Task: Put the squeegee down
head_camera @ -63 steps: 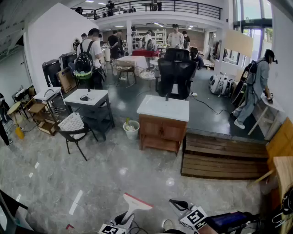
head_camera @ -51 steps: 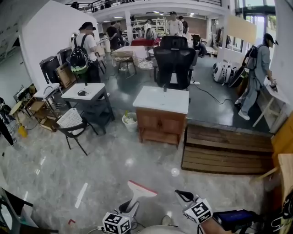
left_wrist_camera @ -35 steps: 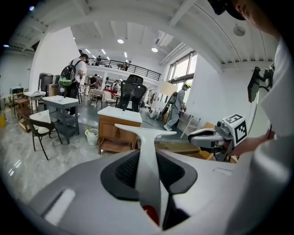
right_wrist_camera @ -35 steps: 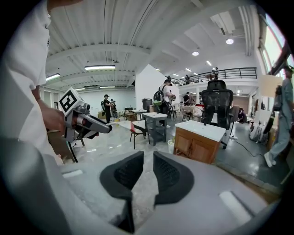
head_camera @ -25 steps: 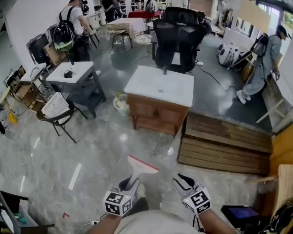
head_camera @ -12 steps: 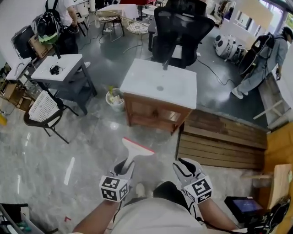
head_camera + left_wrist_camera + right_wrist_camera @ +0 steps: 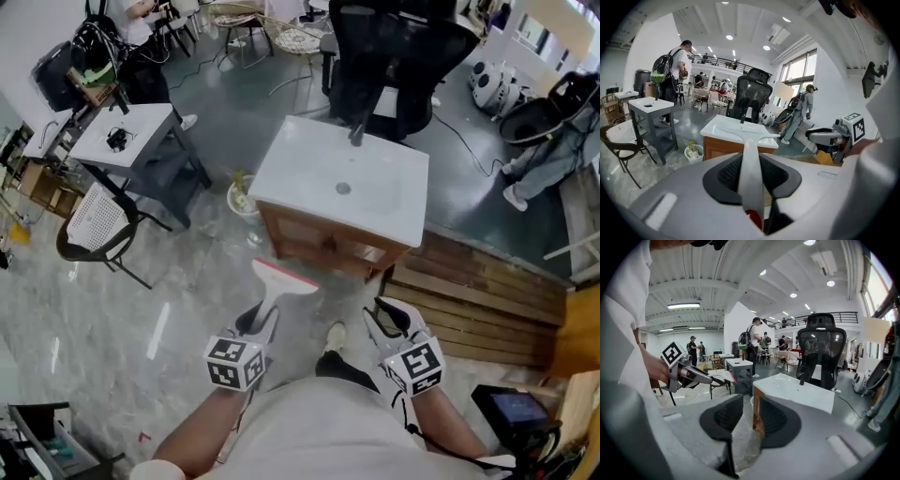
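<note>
Squeegee (image 7: 284, 279) handle end hidden inside clamping left gripper (image 7: 257, 324) fingers; right gripper (image 7: 386, 317) fingers slightly apart, empty.

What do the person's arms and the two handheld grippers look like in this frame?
The left gripper and right gripper have pale grey-white moulded bodies with black ribbed pads inside the jaws. Each carries a white cube printed with black square markers. The person wears a light-coloured top; the forearms are unsleeved.
</note>
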